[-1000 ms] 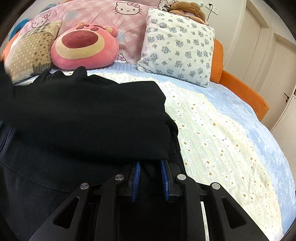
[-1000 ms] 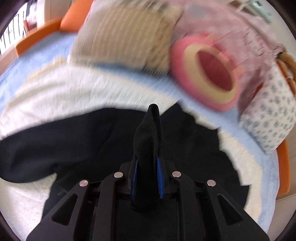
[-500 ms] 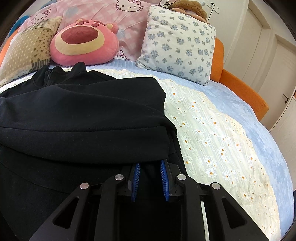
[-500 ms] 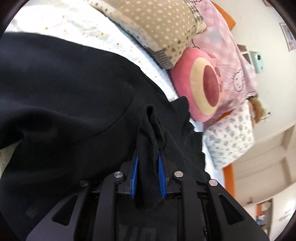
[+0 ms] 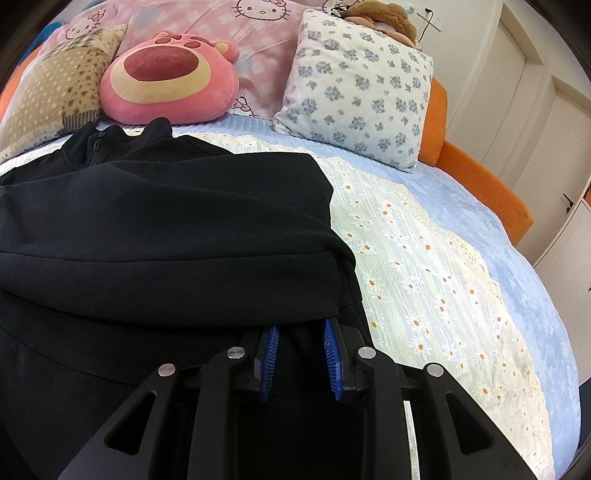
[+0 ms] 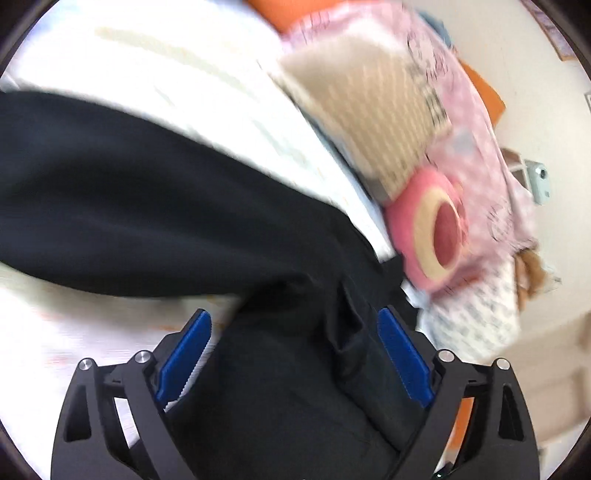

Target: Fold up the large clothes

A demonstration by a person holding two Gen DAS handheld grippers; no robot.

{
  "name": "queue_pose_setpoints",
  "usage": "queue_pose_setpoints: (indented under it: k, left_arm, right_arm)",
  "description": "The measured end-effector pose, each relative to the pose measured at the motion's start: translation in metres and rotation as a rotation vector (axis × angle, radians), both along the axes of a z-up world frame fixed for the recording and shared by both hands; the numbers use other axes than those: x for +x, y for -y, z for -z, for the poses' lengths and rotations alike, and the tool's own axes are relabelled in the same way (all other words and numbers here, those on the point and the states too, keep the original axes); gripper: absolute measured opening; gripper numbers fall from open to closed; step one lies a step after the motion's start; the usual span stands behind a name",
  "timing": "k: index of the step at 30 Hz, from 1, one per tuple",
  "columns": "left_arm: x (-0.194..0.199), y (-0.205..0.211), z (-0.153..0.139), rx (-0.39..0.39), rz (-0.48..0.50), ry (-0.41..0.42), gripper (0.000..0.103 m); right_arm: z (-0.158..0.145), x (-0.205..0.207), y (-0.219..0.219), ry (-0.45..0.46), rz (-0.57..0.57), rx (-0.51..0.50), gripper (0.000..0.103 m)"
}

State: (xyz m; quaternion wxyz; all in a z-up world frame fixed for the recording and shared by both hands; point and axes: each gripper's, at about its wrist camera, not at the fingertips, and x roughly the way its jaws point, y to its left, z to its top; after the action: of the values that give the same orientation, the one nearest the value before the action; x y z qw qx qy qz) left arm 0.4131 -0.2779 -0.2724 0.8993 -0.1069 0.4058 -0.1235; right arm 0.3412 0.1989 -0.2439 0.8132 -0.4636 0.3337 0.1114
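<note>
- A large black garment (image 5: 159, 229) lies spread on a bed (image 5: 480, 206), filling the left and middle of the left wrist view. Its collar, with a short zip, points toward the pillows at the head of the bed.
- One part of the garment is folded across its body, forming a thick rounded edge just in front of the left gripper (image 5: 301, 360).
- The left gripper sits low at the near edge of the garment. Its blue-padded fingers (image 5: 271, 354) stand a narrow gap apart with black cloth between them. The fold covers the fingertips, so it cannot be told whether the pads press on the cloth.
- The right gripper (image 6: 295, 354) is released: its jaws have just been opening and now stand wide apart. Black fabric (image 6: 288, 369) lies between the blue pads (image 6: 184, 354) without either pad pressing on it. This view is blurred.
- Under the garment lies a pale cream blanket with small daisies (image 5: 424, 295), on top of a light blue bedcover.
- At the head of the bed sit a round pink plush cushion (image 5: 170, 77), a white pillow with blue flowers (image 5: 358, 88), a beige dotted pillow (image 5: 55, 96) and a pink cartoon-cat quilt (image 5: 266, 33).
- An orange bed frame (image 5: 480, 173) shows at the right edge, with white doors (image 5: 535, 96) beyond.
</note>
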Motion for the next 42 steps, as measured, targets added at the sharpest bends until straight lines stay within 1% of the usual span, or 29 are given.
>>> queue_pose_setpoints:
  k: [2,5,6,8,10,12,14,15,16,17,18,20,22,24,25,27,28,30,31,32,33,34,35,36,37,38,39,41,42]
  left_arm:
    - [0.000,0.000,0.000,0.004,0.000,0.000,0.028]
    - [0.000,-0.001,0.001,-0.004,0.001,-0.002,0.029]
    - [0.001,-0.003,0.002,-0.021,0.003,-0.006,0.030]
    - [0.004,-0.011,0.004,-0.082,0.011,-0.030,0.032]
    - [0.008,-0.020,0.003,-0.149,0.029,-0.063,0.034]
    - [0.008,-0.028,-0.001,-0.177,0.067,-0.113,0.039]
    - [-0.006,-0.026,-0.019,-0.081,0.152,-0.127,0.051]
    - [-0.013,-0.028,-0.028,-0.044,0.184,-0.114,0.052]
    - [-0.026,-0.035,-0.042,0.008,0.209,-0.083,0.061]
    - [-0.033,-0.043,-0.053,0.039,0.216,-0.059,0.073]
    - [-0.037,-0.054,-0.063,0.070,0.209,-0.038,0.076]
    - [-0.035,-0.087,-0.078,0.123,0.173,-0.013,0.077]
    - [-0.019,-0.122,-0.083,0.154,0.103,-0.019,0.077]
    - [0.004,-0.161,-0.082,0.142,0.026,-0.054,0.077]
    - [0.019,-0.186,-0.078,0.118,-0.025,-0.091,0.077]
    - [0.039,-0.221,-0.066,0.083,-0.082,-0.154,0.077]
    - [0.050,-0.238,-0.057,0.089,-0.113,-0.189,0.076]
    - [0.064,-0.258,-0.039,0.114,-0.152,-0.241,0.073]
    - [0.069,-0.267,-0.027,0.123,-0.164,-0.276,0.067]
    - [0.070,-0.274,-0.018,0.113,-0.169,-0.295,0.060]
    - [0.069,-0.280,-0.010,0.083,-0.164,-0.298,0.059]
    - [0.069,-0.282,-0.009,0.082,-0.156,-0.284,0.059]
    - [0.067,-0.277,-0.010,0.116,-0.139,-0.267,0.060]
    - [0.066,-0.265,-0.009,0.181,-0.111,-0.255,0.062]
    - [0.068,-0.260,-0.008,0.216,-0.092,-0.247,0.068]
    - [0.067,-0.256,-0.006,0.237,-0.081,-0.241,0.073]
    - [0.068,-0.253,-0.006,0.238,-0.083,-0.237,0.075]
    - [0.066,-0.249,-0.005,0.174,-0.083,-0.223,0.089]
    - [0.065,-0.251,-0.003,0.180,-0.078,-0.210,0.091]
  right_arm:
    - [-0.033,-0.019,0.006,-0.035,-0.063,0.126,0.090]
    - [-0.086,-0.029,0.036,-0.076,-0.063,0.281,0.090]
    - [-0.110,-0.030,0.057,-0.078,-0.039,0.330,0.090]
    - [-0.139,-0.032,0.086,-0.073,0.000,0.393,0.090]
    - [-0.175,-0.031,0.130,-0.071,0.072,0.462,0.090]
    - [-0.201,-0.027,0.168,-0.075,0.121,0.512,0.090]
    - [-0.225,-0.026,0.208,-0.068,0.170,0.565,0.090]
    - [-0.233,-0.026,0.225,-0.069,0.188,0.594,0.090]
    - [-0.240,-0.025,0.244,-0.075,0.203,0.630,0.090]
    - [-0.250,-0.024,0.270,-0.080,0.226,0.676,0.091]
    - [-0.254,-0.024,0.287,-0.080,0.236,0.701,0.091]
    - [-0.259,-0.022,0.328,-0.072,0.274,0.741,0.091]
    - [-0.257,-0.017,0.363,-0.066,0.312,0.776,0.091]
    - [-0.247,-0.010,0.400,-0.075,0.350,0.804,0.090]
    - [-0.239,-0.006,0.416,-0.076,0.364,0.812,0.087]
    - [-0.219,0.002,0.451,-0.064,0.429,0.835,0.077]
    - [-0.208,0.008,0.463,-0.080,0.464,0.842,0.070]
    - [-0.177,0.023,0.496,-0.150,0.545,0.909,0.060]
    - [-0.166,0.028,0.503,-0.170,0.567,0.927,0.057]
    - [-0.153,0.033,0.511,-0.192,0.593,0.940,0.053]
    - [-0.138,0.040,0.516,-0.210,0.622,0.937,0.049]
    - [-0.123,0.047,0.519,-0.222,0.638,0.929,0.046]
    - [-0.113,0.051,0.519,-0.225,0.652,0.918,0.043]
    - [-0.100,0.059,0.519,-0.234,0.675,0.907,0.040]
    - [-0.088,0.067,0.518,-0.244,0.691,0.914,0.036]
    - [-0.081,0.073,0.516,-0.252,0.698,0.923,0.035]
    - [-0.072,0.081,0.514,-0.258,0.706,0.936,0.034]
    - [-0.056,0.096,0.509,-0.250,0.722,0.927,0.032]
    - [-0.047,0.102,0.506,-0.249,0.729,0.906,0.031]
